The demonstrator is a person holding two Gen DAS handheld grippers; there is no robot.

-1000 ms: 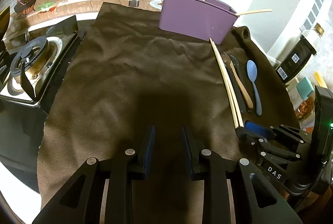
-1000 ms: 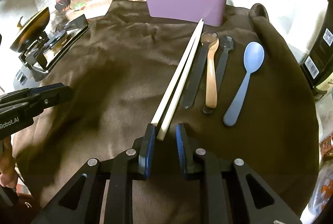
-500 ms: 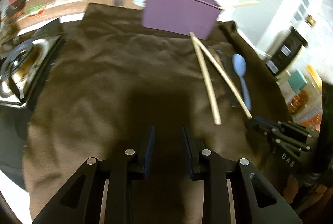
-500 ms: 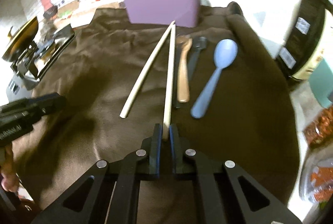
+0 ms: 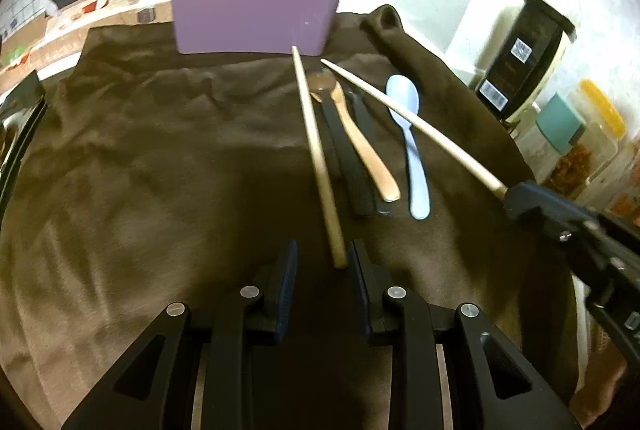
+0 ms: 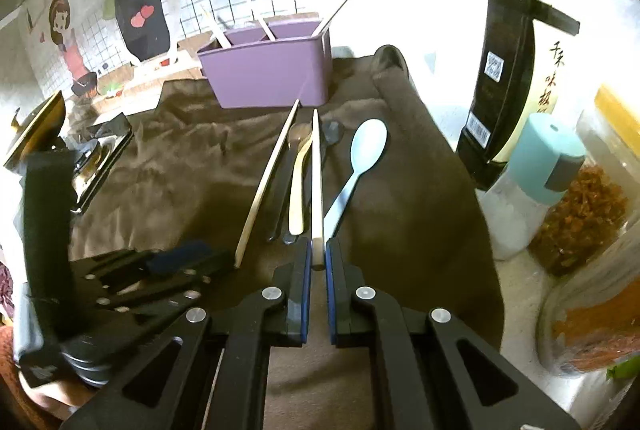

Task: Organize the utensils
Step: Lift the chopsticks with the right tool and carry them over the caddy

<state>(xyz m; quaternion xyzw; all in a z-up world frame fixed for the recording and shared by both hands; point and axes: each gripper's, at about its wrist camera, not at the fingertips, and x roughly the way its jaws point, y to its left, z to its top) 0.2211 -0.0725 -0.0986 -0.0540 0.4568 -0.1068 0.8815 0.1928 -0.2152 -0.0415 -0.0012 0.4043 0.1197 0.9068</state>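
Two pale wooden chopsticks have come apart. My right gripper [image 6: 316, 250] is shut on the near end of one chopstick [image 6: 317, 170] and holds it lifted above the spoons; the left wrist view shows that chopstick [image 5: 412, 122] slanting up from the right gripper [image 5: 516, 196]. The other chopstick [image 5: 316, 150] lies on the brown cloth [image 5: 160, 150]. Its near end sits between the fingers of my open left gripper [image 5: 322, 254], and the pads are not pressing it. Beside it lie a wooden spoon [image 5: 364, 150], dark spoons [image 5: 348, 166] and a blue spoon [image 5: 418, 182]. A purple holder [image 5: 256, 10] with several sticks stands behind.
A tall dark sauce bottle [image 6: 512, 78], a shaker with a teal lid [image 6: 548, 158] and jars [image 6: 584, 214] crowd the right edge. A gas stove [image 6: 92, 158] sits at the left beyond the cloth. The left gripper's body [image 6: 120, 278] is close beside the right gripper.
My right gripper closed on one chopstick and lifted it away from the other. My left gripper moved right until the lying chopstick's end came between its fingers.
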